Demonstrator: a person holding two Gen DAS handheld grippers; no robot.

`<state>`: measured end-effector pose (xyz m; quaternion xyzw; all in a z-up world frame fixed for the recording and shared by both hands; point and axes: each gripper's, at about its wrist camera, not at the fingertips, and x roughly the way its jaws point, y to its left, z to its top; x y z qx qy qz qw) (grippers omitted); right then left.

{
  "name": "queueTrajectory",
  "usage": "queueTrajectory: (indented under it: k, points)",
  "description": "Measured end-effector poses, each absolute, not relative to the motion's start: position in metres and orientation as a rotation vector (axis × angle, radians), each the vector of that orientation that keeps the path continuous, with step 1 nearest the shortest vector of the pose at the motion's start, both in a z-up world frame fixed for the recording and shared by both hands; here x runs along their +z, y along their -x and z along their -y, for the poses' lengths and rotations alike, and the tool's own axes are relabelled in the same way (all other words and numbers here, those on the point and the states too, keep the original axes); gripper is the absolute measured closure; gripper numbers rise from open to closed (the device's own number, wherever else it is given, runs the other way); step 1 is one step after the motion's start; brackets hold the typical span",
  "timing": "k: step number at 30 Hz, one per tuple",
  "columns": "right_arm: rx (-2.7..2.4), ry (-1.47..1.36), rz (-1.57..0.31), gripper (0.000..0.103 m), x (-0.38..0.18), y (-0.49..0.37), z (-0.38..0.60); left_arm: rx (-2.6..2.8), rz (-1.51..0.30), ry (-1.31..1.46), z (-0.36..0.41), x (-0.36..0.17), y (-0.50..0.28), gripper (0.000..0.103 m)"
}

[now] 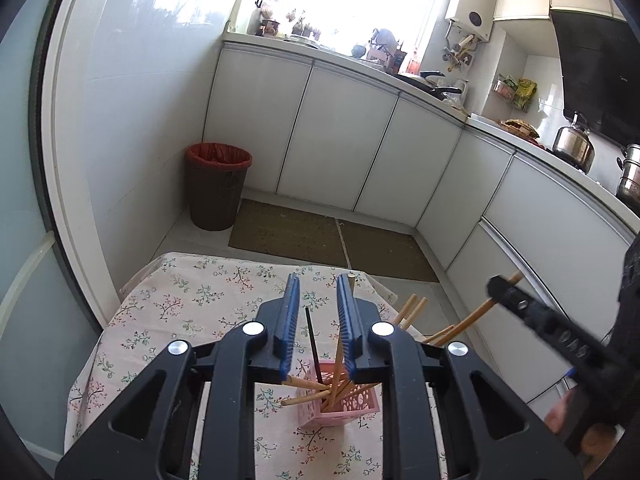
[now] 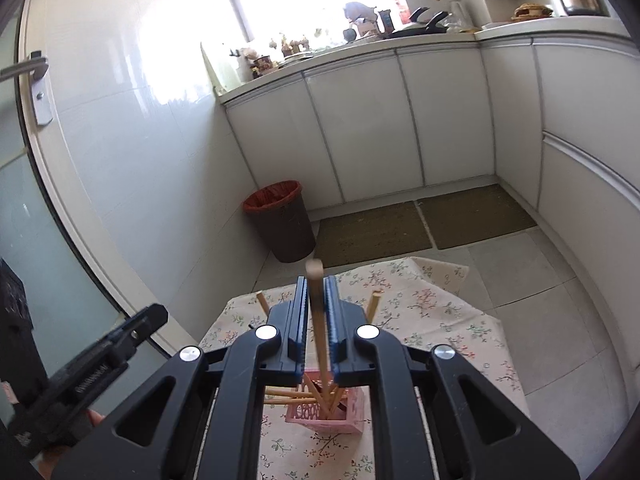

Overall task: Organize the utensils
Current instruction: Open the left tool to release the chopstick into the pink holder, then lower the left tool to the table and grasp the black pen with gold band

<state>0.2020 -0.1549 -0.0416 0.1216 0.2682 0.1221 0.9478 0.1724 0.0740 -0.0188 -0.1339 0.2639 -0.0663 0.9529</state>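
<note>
A pink lattice holder (image 1: 352, 404) stands on the floral tablecloth (image 1: 192, 304) with several wooden chopsticks (image 1: 308, 398) and one dark chopstick (image 1: 313, 344) leaning out of it. My left gripper (image 1: 318, 280) hovers above it, open and empty. The right gripper (image 1: 496, 286) enters that view from the right. In the right wrist view my right gripper (image 2: 316, 282) is shut on a wooden chopstick (image 2: 316, 300), held upright over the holder (image 2: 332, 412). The left gripper (image 2: 152, 316) shows at lower left.
A brown bin with a red liner (image 1: 218, 184) stands in the corner by the wall. White cabinets (image 1: 336, 136) run along the back and right, with mats (image 1: 332, 240) on the floor. The table's far edge (image 1: 260, 260) is just beyond the grippers.
</note>
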Motion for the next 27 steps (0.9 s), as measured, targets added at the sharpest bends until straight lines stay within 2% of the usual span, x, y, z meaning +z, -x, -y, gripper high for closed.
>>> queueTrajectory:
  k: [2, 4, 6, 9, 13, 14, 15, 17, 19, 23, 27]
  points:
    - [0.25, -0.229, -0.556, 0.09, -0.049, -0.205, 0.149, -0.12, -0.533, 0.267, -0.075, -0.018, -0.17, 0.077]
    - [0.244, -0.228, -0.557, 0.067, -0.049, -0.202, 0.147, -0.098, -0.534, 0.25, -0.074, -0.017, -0.169, 0.076]
    - [0.228, -0.218, -0.535, 0.063, -0.045, -0.196, 0.147, -0.069, -0.536, 0.225, -0.074, -0.017, -0.167, 0.074]
    - [0.215, -0.198, -0.524, 0.063, -0.037, -0.188, 0.148, -0.056, -0.54, 0.212, -0.072, -0.016, -0.164, 0.066]
    - [0.205, -0.192, -0.509, 0.055, -0.029, -0.17, 0.151, -0.048, -0.529, 0.178, -0.066, -0.011, -0.156, 0.062]
    - [0.204, -0.192, -0.508, 0.054, -0.028, -0.166, 0.152, -0.045, -0.527, 0.171, -0.065, -0.01, -0.154, 0.056]
    - [0.201, -0.193, -0.507, 0.05, -0.027, -0.161, 0.154, -0.042, -0.52, 0.165, -0.063, -0.009, -0.151, 0.052]
    - [0.191, -0.198, -0.504, 0.04, -0.026, -0.153, 0.155, -0.039, -0.504, 0.158, -0.06, -0.006, -0.144, 0.038]
    - [0.178, -0.21, -0.499, 0.03, -0.026, -0.146, 0.159, -0.036, -0.492, 0.138, -0.055, -0.004, -0.138, 0.031]
    - [0.149, -0.234, -0.506, 0.021, -0.027, -0.134, 0.169, -0.033, -0.472, 0.095, -0.043, -0.002, -0.126, 0.015]
    - [0.106, -0.263, -0.491, 0.012, -0.028, -0.121, 0.181, -0.033, -0.457, 0.063, -0.033, -0.001, -0.115, 0.007]
